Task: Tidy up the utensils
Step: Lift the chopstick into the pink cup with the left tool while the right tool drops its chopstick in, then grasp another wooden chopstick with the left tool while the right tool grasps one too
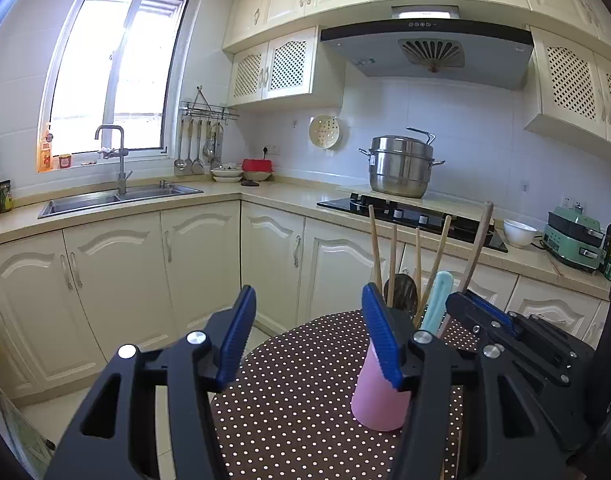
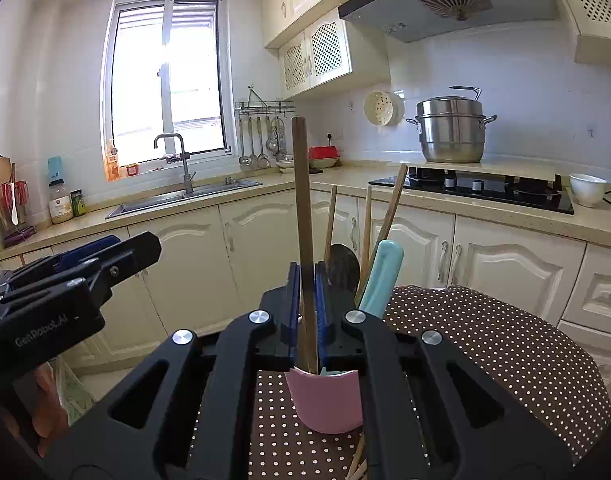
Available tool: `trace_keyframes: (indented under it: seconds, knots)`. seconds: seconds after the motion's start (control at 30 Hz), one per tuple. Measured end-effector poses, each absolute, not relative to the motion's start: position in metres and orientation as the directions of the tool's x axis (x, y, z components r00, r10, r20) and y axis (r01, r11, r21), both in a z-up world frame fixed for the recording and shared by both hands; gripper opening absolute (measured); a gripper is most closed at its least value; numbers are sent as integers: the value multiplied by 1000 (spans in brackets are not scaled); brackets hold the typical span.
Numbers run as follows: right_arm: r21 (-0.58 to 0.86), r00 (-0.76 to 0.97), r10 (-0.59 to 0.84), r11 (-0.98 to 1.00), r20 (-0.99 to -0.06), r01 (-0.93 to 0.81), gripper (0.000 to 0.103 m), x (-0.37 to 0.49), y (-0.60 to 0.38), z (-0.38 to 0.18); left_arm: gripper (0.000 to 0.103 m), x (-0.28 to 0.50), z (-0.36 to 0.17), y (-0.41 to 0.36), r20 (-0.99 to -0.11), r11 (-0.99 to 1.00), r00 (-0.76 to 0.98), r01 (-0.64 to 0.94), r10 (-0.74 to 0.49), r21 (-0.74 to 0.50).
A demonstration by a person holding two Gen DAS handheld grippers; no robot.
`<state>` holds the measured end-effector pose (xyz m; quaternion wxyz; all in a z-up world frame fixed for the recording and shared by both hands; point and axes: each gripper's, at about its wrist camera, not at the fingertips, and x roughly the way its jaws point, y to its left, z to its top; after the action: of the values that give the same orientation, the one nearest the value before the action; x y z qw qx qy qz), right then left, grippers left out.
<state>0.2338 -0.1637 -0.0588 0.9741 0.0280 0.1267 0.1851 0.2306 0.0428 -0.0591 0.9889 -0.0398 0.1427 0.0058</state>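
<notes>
A pink cup [image 1: 379,400] [image 2: 325,400] stands on the brown polka-dot tablecloth [image 1: 297,400] [image 2: 485,340]. It holds several wooden handles, a teal handle [image 1: 435,300] [image 2: 381,276] and a dark spoon [image 1: 403,290] [image 2: 343,268]. My right gripper [image 2: 307,276] [image 1: 473,304] sits over the cup with a tall wooden handle [image 2: 303,200] [image 1: 479,240] upright between its blue pads; the pads stand just off it, narrowly open. My left gripper [image 1: 307,300] [image 2: 105,256] is wide open and empty, its right finger in front of the cup's left side.
Cream cabinets and a counter run behind the table, with a sink [image 1: 117,196], a black stove [image 1: 409,216] bearing a steel pot [image 1: 401,168], and a white bowl [image 1: 519,232]. Ladles hang from a wall rack [image 1: 201,148]. A hand [image 2: 45,412] grips the left tool.
</notes>
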Motion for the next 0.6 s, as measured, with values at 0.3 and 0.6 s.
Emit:
trace_keyframes:
  seconds: [0.3,0.6]
  knots:
    - [99,922,336,942,-194,-322,54,201,-174,-44,63,202,-47,40,-256,998,967,-24,7,-66]
    - [95,948,277,960,-155,-264,66,147,-192,-29,71,166,-42,24,-238,999,971,10,-22,-52]
